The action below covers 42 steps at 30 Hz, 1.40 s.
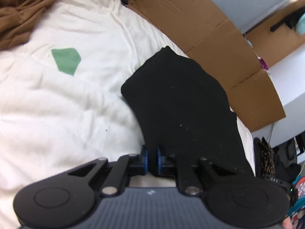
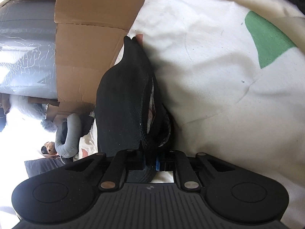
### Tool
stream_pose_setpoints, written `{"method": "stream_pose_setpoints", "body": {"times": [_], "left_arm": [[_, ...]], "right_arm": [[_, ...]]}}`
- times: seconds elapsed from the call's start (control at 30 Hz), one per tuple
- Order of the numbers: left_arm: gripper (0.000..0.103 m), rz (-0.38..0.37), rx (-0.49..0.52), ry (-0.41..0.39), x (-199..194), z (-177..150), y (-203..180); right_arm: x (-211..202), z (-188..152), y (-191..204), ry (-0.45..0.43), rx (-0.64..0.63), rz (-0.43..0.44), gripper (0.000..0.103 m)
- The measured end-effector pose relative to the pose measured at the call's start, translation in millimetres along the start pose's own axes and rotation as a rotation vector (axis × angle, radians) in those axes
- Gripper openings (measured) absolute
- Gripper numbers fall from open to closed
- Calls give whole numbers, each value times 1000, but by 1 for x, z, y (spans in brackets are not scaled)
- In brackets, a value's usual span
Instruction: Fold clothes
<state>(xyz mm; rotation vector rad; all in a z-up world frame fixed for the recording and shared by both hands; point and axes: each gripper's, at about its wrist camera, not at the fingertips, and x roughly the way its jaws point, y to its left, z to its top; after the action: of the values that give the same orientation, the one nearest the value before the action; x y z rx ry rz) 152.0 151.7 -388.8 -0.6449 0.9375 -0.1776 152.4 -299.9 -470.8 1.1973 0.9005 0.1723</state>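
Note:
A black garment (image 1: 177, 99) lies on a cream bedcover (image 1: 57, 105) that has a green patch (image 1: 65, 60). In the left wrist view my left gripper (image 1: 152, 159) is shut on the garment's near edge, black cloth pinched between its blue pads. In the right wrist view the same black garment (image 2: 125, 99) stretches away from the camera, its seamed edge and light inner side showing. My right gripper (image 2: 150, 161) is shut on its near end. A fingertip (image 2: 140, 37) shows at the garment's far tip.
A brown garment (image 1: 21, 13) is bunched at the upper left of the bedcover. Flattened cardboard (image 1: 219, 43) stands along the bed's far side, also as cardboard (image 2: 85, 43) in the right wrist view. Bags and clutter (image 1: 274, 162) fill the floor beyond. A grey neck pillow (image 2: 66, 135) lies at left.

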Motion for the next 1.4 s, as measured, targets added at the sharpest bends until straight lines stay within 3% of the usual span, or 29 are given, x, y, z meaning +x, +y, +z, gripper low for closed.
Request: {"method": "stream_pose_setpoints", "body": {"times": [0.33,0.53,0.8,1.4], "left_arm": [[6,30,77,43,-27,13,-16],[6,53,91,69,-48,11,-22],[6,107,76,103,-78,-3,-24],[6,153,8,180,-125,-56,-17]], "right_arm": [[-9,1,21,35,-50,-34,6],[-18,0,36,118,-97,-78,6],[-28,-20,60,224,-200,-126,6],[-50,-54,75,327,-311,-170,6]]}}
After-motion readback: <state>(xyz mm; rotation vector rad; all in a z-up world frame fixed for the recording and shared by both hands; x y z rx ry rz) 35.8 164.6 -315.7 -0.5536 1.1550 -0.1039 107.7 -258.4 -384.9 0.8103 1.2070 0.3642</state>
